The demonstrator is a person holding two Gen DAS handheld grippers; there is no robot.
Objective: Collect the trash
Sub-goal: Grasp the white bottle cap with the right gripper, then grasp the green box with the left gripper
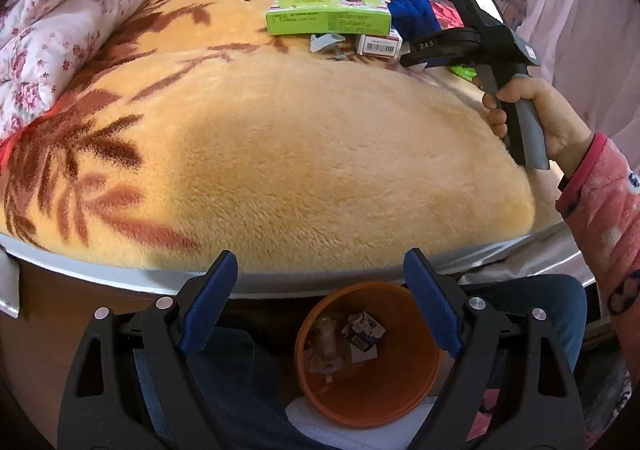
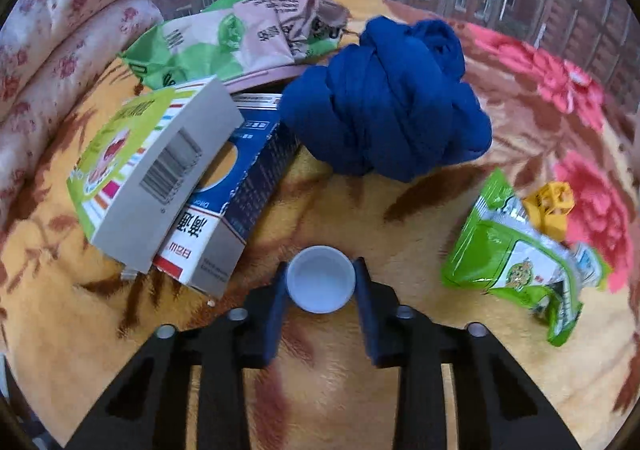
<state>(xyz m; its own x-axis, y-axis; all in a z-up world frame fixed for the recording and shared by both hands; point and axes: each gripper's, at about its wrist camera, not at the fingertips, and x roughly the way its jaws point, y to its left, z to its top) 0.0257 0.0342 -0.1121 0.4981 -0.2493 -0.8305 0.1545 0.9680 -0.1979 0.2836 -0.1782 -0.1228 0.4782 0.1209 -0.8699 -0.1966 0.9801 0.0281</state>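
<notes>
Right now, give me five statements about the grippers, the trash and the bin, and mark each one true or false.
1. The right gripper is closed on a small white cap. True.
2. The left gripper holds a box. False: its jaws are open and empty.
3. The orange bin already contains some trash. True.
4. The blue cloth bundle lies inside the bin. False: it sits on the blanket.
5. The green snack packet lies to the right of the cap. True.
</notes>
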